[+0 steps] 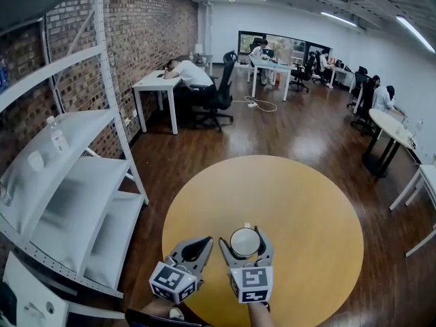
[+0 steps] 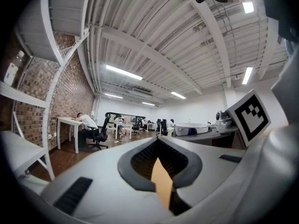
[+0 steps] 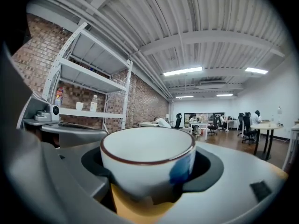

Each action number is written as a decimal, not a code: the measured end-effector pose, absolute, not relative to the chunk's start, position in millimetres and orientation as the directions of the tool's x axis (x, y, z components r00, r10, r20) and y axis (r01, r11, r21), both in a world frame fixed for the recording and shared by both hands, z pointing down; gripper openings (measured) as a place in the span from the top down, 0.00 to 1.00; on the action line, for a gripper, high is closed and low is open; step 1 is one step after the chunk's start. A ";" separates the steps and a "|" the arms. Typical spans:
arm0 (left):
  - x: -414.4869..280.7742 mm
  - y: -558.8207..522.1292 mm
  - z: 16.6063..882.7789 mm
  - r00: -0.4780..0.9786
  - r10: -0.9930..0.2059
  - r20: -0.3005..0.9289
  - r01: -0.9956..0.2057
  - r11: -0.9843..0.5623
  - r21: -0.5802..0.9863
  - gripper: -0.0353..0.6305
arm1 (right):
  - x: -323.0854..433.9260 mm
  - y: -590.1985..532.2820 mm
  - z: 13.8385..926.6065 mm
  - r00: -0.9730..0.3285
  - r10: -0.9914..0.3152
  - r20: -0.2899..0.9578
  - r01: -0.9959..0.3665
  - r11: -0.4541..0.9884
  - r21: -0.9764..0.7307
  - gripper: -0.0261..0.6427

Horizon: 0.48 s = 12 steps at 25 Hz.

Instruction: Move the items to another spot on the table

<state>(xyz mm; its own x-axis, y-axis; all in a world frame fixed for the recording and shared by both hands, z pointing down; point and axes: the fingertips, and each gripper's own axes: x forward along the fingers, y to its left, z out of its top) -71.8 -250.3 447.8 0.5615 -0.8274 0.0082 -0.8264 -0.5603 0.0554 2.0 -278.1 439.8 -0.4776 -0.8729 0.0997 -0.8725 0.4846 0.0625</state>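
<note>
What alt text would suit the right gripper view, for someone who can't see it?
A white cup with a brown rim and a blue patch sits gripped between the jaws of the right hand-held gripper, over a yellow table. Behind it are white shelving and a brick wall.

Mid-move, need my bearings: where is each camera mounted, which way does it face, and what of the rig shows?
Head view: on the person's head, looking steeply down at the table; shows the left gripper, jaws together, and the right gripper clamped on the cup.
Left gripper view: rides the left gripper, looking level along its closed jaws; the right gripper's marker cube shows at right.
Right gripper view: rides the right gripper, looking along its jaws over the cup toward the brick wall.
Shared: all three show the cup.
</note>
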 end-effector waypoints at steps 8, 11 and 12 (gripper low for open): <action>-148.4 -278.2 456.6 0.495 -0.868 0.017 -0.867 -0.493 0.066 0.92 | -84.0 -306.6 452.5 -0.541 -0.836 0.094 -0.835 0.547 0.061 0.36; -176.4 -288.1 458.8 0.479 -0.878 0.016 -0.876 -0.477 0.073 0.92 | -111.8 -314.0 460.2 -0.550 -0.830 0.093 -0.830 0.556 0.055 0.36; -184.8 -291.3 459.8 0.477 -0.879 0.017 -0.877 -0.475 0.073 0.92 | -120.8 -316.8 463.1 -0.553 -0.828 0.095 -0.827 0.559 0.055 0.36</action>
